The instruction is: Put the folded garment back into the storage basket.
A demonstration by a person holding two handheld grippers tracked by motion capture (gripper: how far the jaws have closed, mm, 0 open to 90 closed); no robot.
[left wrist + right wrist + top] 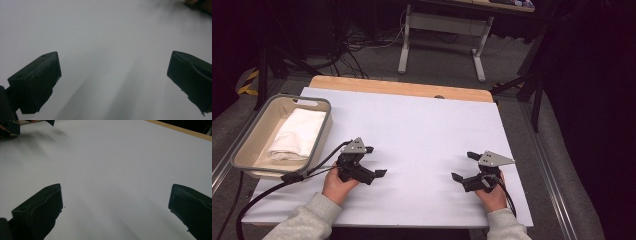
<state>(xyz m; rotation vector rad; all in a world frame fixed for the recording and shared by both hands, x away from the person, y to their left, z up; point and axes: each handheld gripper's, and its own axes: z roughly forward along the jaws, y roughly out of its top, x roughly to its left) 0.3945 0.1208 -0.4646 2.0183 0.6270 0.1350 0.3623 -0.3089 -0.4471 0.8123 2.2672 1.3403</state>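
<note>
Both grippers rest low on the white worktop [422,125], the left gripper [374,161] and the right gripper [460,166] each with jaws spread wide on nothing. The folded white cloth [296,134] lies in the grey basket [242,147], well off to the outer side of the left jaws and far from the right ones.

left gripper [377,161]: jaws wide apart, holding nothing | right gripper [462,166]: jaws wide apart (likewise holding nothing) | both point inward, facing each other

Grey sleeves [307,220], black cabled grippers [371,161].
</note>
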